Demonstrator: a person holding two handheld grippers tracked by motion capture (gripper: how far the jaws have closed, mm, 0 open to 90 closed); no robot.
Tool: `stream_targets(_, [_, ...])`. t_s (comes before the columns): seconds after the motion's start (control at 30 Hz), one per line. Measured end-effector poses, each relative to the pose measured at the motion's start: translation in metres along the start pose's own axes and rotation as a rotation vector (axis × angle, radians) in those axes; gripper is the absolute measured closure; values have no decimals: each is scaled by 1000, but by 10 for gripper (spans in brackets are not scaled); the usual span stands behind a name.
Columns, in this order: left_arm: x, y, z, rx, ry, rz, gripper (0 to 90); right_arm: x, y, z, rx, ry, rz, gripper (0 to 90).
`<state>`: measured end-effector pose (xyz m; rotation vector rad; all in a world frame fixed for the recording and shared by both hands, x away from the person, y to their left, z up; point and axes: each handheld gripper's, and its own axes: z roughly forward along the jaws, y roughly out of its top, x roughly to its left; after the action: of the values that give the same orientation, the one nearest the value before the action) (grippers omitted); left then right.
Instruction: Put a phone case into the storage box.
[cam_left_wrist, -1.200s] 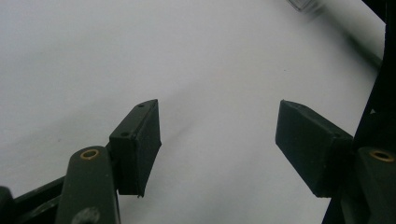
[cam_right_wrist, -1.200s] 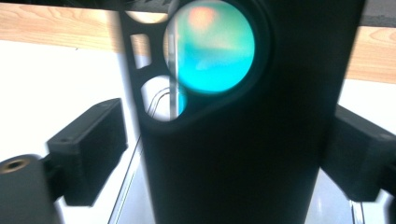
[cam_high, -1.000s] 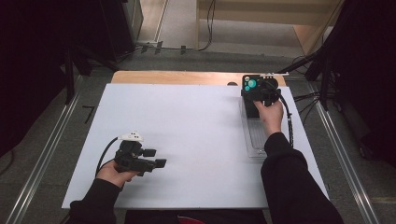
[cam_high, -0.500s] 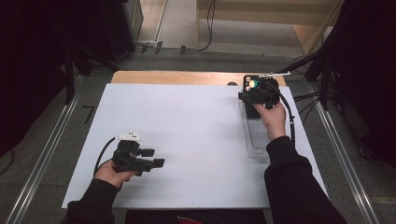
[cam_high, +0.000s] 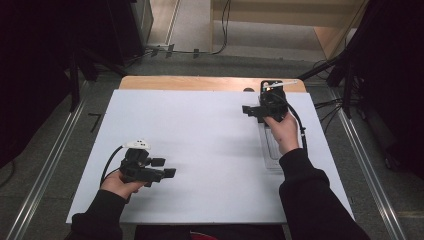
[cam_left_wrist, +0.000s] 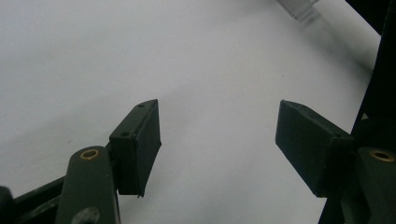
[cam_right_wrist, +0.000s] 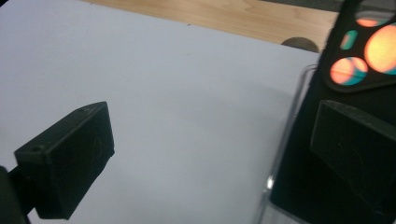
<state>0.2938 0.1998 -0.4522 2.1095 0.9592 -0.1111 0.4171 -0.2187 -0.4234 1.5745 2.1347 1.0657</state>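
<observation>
Clear plastic tray (cam_high: 270, 150) on the right part of the white worktop (cam_high: 200, 150), seen from above. Its long axis runs from the person's side toward the far wooden edge (cam_high: 200, 83); the near end lies just beside the right sleeve (cam_high: 310, 195), and the far end passes under the right hand (cam_high: 283, 131). In the right gripper view the tray's transparent wall (cam_right_wrist: 285, 140) rises at the right of the picture, with a dark object (cam_right_wrist: 303, 186) against it; what that object is cannot be told. A black plate with round openings (cam_right_wrist: 369, 51) glowing orange and teal shows above it. No writing, brand or label can be read on any item.

Right gripper (cam_high: 255, 111): over the far end of the tray, fingers (cam_right_wrist: 70, 158) set wide apart, nothing pressed between them.

Left gripper (cam_high: 167, 168): near the person's left edge of the worktop, well apart from the tray, pointing toward the tray side; fingers (cam_left_wrist: 137, 144) wide, bare white surface between them.
</observation>
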Motion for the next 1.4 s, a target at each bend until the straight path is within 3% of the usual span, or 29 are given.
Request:
stream_targets(0.23, [1, 2, 1, 3, -6, 4, 309, 18, -5, 8, 50, 38, -31, 0])
stream_targets(0.4, [3, 3, 2, 7, -8, 8, 309, 28, -11, 12, 84, 141, -22, 0])
stream_targets(0.43, [3, 3, 2, 7, -6, 6, 309, 30, -13, 12, 91, 154, -25, 86])
stream_targets(0.47, [3, 3, 2, 6, -6, 4, 309, 32, -15, 11, 97, 146, -25, 146])
stream_targets(0.83, [0, 5, 2, -1, -29, 10, 309, 51, -32, 6, 203, 196, -106, 146])
stream_targets(1.23, [-1, 5, 3, 10, -28, 13, 309, 67, -54, -11, 209, 249, -143, 164])
stream_targets(1.4, [-1, 4, 4, 6, -39, 15, 309, 71, -63, -16, 225, 262, -185, 187])
